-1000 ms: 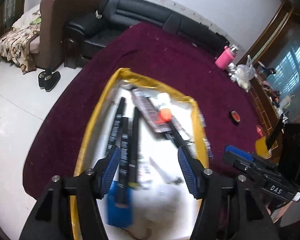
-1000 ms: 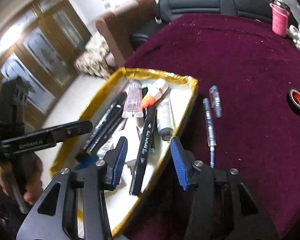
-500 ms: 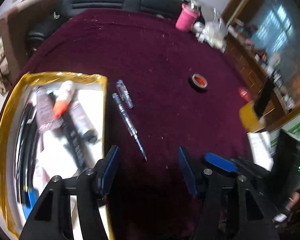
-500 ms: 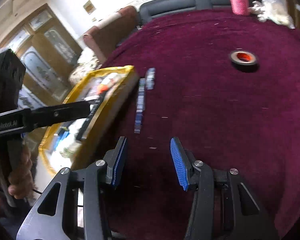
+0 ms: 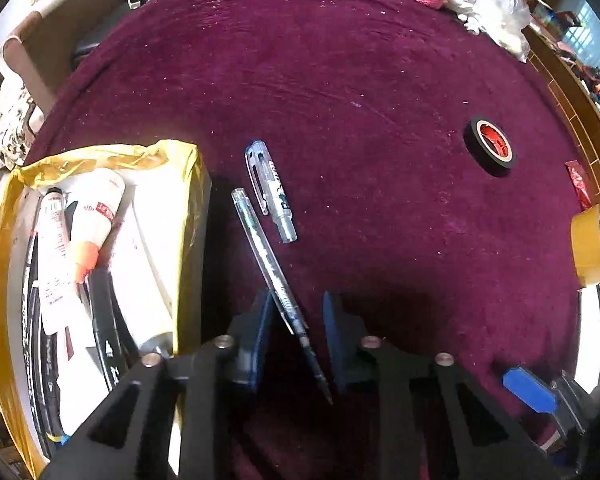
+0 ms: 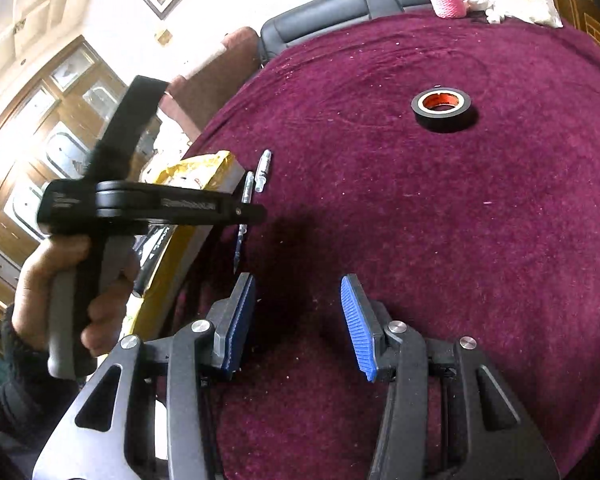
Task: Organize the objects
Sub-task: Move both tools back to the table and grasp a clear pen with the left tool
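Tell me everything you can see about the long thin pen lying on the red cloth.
The long pen has a clear plastic barrel with dark printing and a dark pointed tip. It lies flat on the maroon cloth, diagonally, beside the yellow-rimmed tray. Its tip end passes between the fingers of the open left gripper; contact cannot be told. A shorter clear pen lies apart from it.

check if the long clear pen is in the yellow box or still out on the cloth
Out. The long clear pen lies on the maroon cloth beside the yellow box, its tip end between the open left gripper fingers, not yet gripped.
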A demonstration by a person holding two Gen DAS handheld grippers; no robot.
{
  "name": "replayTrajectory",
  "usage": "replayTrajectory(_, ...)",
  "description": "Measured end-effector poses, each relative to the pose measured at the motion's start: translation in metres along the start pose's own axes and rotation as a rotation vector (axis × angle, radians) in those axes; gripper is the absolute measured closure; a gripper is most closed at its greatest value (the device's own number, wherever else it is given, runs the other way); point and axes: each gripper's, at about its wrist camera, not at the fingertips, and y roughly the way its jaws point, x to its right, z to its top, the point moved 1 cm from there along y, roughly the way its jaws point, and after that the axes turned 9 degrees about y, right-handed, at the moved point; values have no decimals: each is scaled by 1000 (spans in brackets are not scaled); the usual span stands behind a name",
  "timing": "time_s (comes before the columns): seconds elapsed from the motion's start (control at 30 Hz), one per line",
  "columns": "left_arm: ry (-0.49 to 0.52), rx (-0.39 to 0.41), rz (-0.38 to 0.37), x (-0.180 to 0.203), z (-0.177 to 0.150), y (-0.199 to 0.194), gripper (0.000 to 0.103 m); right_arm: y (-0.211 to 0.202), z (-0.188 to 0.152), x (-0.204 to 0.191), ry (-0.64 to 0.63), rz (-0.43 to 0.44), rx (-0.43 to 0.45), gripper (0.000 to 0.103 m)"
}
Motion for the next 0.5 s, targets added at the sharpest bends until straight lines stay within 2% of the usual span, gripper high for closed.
replayTrajectory(0.07, 18, 12, 38, 0, -1, 0, 90, 2, -1, 0, -1, 3, -5, 58)
replayTrajectory(0.17, 32, 29, 33, -1, -6, -3, 96, 2, -2, 1, 5, 8, -8, 58)
replayTrajectory(0.3, 14, 46, -44, -6, -26, -15, 96, 4, -1, 0, 4, 1, -15, 58)
replayTrajectory(0.5, -74, 67, -212, -15, -62, -34, 96, 14, 10, -6, -12, 12, -41, 58)
